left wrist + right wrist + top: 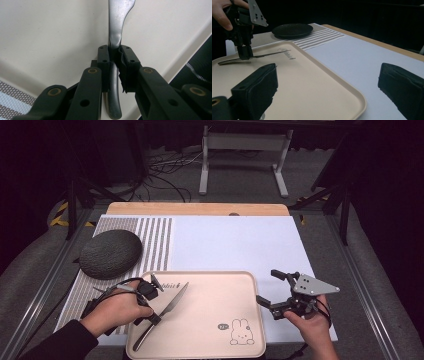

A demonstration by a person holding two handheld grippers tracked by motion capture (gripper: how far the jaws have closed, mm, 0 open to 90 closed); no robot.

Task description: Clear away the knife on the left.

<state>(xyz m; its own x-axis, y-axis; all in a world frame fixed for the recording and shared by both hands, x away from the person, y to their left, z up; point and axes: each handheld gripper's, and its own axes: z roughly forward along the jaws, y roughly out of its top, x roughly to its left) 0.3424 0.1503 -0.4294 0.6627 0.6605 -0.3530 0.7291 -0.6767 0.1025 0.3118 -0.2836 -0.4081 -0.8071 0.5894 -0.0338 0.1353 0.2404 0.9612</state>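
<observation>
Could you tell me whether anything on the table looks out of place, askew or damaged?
Nothing stands out. The knife is gripped by the left tongs over the beige tray, the dark plate sits on the striped mat, and the right tongs wait open at the tray's right edge.

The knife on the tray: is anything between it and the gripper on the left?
Nothing visible. The left gripper is already shut on the knife, its jaws clamping the handle just behind the blade, over the beige tray. The right gripper hangs open at the tray's right edge.
</observation>
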